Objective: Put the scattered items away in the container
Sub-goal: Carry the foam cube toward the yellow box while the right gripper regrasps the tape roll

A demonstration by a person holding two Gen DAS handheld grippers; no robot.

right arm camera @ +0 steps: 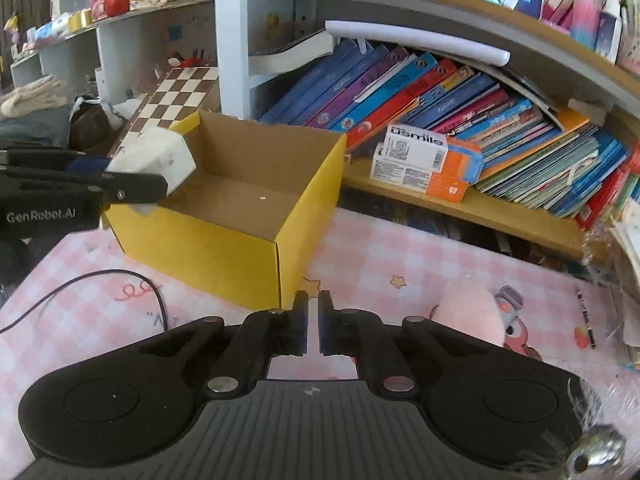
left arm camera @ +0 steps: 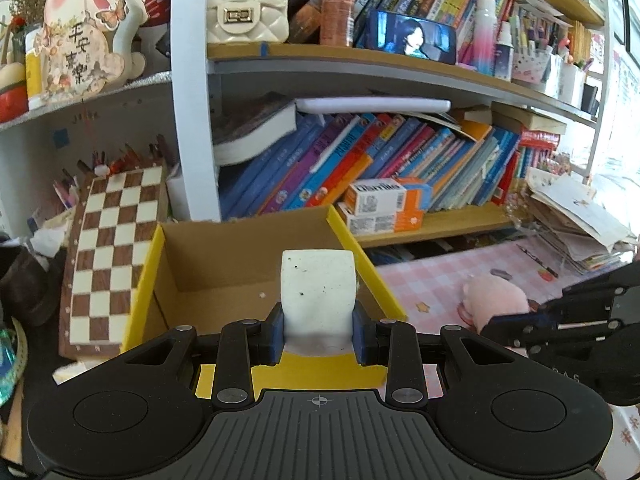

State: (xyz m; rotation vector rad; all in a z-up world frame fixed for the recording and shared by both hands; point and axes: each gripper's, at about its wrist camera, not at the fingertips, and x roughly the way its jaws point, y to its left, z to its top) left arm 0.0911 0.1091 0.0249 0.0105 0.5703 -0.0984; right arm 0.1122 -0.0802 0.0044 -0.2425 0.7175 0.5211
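An open yellow cardboard box (left arm camera: 360,258) (right arm camera: 224,248) stands on the pink checked tabletop, its brown inside bare apart from a small crumb. My left gripper (left arm camera: 318,322) (right arm camera: 134,186) is shut on a white foam block (left arm camera: 318,292) (right arm camera: 160,156), which hangs over the box's near-left rim. My right gripper (right arm camera: 314,308) is shut with nothing between its fingers, low over the table just in front of the box's corner. A pink plush toy (right arm camera: 468,312) (left arm camera: 492,296) lies on the table to its right.
A brown-and-cream chessboard (left arm camera: 112,252) (right arm camera: 180,92) leans left of the box. Behind it is a bookshelf with slanted books and orange-and-white cartons (right arm camera: 424,156). A black cable (right arm camera: 80,280) crosses the table at the left. A pen (right arm camera: 586,320) and a paper stack (left arm camera: 576,220) lie at the right.
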